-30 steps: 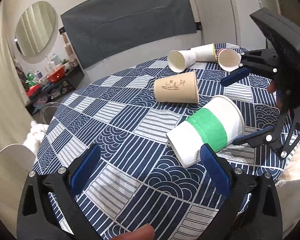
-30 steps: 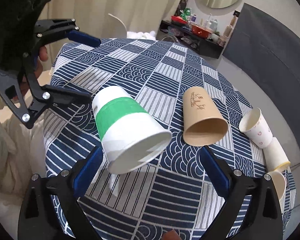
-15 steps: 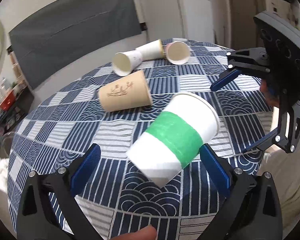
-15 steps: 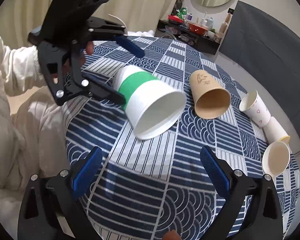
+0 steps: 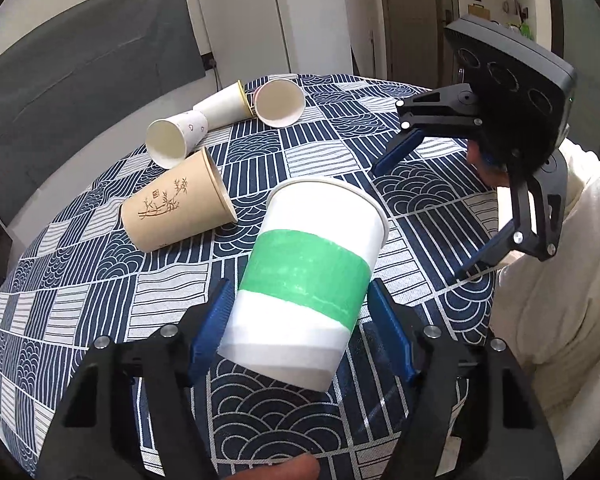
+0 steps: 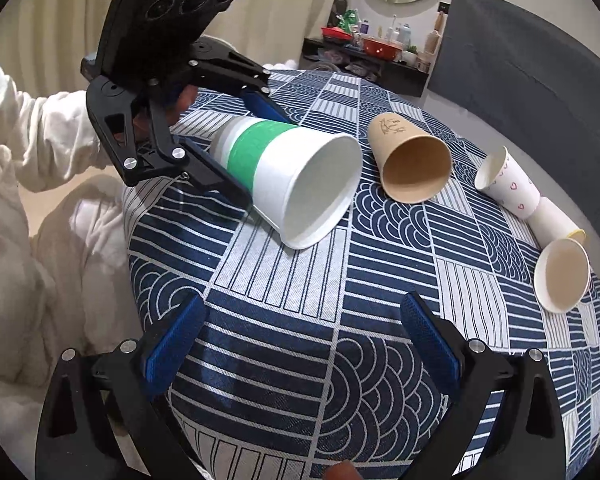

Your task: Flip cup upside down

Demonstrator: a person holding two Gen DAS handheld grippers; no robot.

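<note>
A white paper cup with a green band [image 5: 306,276] is gripped near its base by my left gripper [image 5: 302,322], whose blue pads press both sides. In the right wrist view the cup [image 6: 288,172] is tilted, its open mouth facing down toward the table, its rim low over the cloth, held by the left gripper [image 6: 240,148]. My right gripper [image 6: 300,340] is open and empty, nearer the table's front edge; it also shows in the left wrist view [image 5: 420,204] at the right, apart from the cup.
A round table with a blue-and-white patterned cloth [image 6: 340,320] carries a tan cup [image 6: 412,164] on its side, a heart-print cup [image 6: 508,180] and two more white cups [image 6: 562,276] lying at the far side. A fridge [image 5: 276,20] stands behind.
My left gripper closed on the green-banded cup and lifted it off the cloth, tilting it mouth-down. The right gripper has drawn back and stayed open.
</note>
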